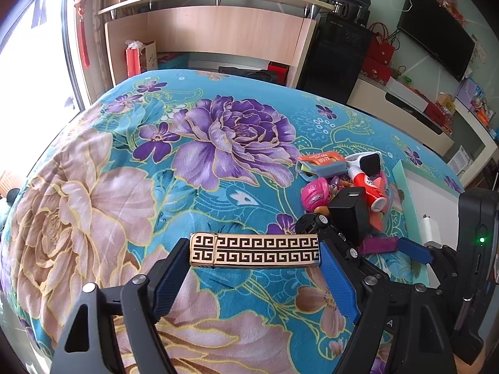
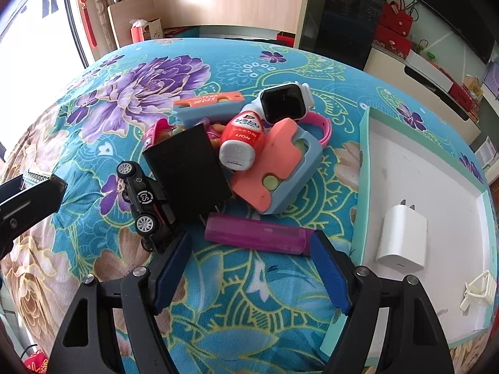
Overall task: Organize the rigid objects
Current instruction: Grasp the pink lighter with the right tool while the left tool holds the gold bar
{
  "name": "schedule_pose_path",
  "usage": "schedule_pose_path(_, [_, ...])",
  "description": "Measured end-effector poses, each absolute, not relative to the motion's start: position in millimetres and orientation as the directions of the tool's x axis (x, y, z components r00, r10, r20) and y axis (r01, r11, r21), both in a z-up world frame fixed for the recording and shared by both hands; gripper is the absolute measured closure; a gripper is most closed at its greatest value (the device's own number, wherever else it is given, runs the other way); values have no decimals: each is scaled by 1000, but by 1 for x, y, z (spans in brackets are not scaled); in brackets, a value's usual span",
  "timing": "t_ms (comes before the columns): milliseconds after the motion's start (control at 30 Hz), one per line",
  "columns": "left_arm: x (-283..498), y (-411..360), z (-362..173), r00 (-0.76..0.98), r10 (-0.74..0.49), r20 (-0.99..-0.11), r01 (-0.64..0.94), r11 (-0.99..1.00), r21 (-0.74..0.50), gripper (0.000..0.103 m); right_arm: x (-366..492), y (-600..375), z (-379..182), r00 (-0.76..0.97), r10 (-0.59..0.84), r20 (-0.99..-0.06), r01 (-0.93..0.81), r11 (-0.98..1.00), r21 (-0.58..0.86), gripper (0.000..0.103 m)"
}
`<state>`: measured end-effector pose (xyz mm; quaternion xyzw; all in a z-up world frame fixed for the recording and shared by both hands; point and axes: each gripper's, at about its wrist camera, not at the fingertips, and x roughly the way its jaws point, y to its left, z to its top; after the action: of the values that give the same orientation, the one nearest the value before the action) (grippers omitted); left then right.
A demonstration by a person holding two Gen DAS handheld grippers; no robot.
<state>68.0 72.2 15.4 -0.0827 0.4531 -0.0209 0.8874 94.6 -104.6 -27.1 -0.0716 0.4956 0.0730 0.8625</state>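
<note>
Bright daylight, both views. Source: window (image 1: 28, 62) at left, blown out to white, no detail. Strong fisheye: cabinet (image 1: 215, 31) edges bow, floral bedspread (image 1: 124, 187) bulges like dome, dark vignette in corners. Centre sharp, print on red-white bottle (image 2: 241, 138) readable; rims soft, slightly smeared. Shadows soft and short, falling right of toy pile. Mild glare on gold patterned lighter (image 1: 254, 251) and smartwatch (image 2: 285, 101) screen. Colours saturated, no motion blur.
</note>
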Motion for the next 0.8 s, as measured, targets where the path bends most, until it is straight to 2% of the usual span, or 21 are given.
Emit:
schedule_pose_path(100, [68,74,15,589,-110,-801,-43,985,-167,19,90,-106,-23,499,106,-860,-215,977,-5,24])
schedule_pose_path(233, [68,75,15,587,-113,-802,-45,984,-172,19,91,-108,-18,546,30,-837,-178,981,-81,24])
schedule_pose_path(800, [69,76,13,580,-118,-806,-47,983,-178,19,105,-110,-31,517,15,-856,-148,986,-72,24])
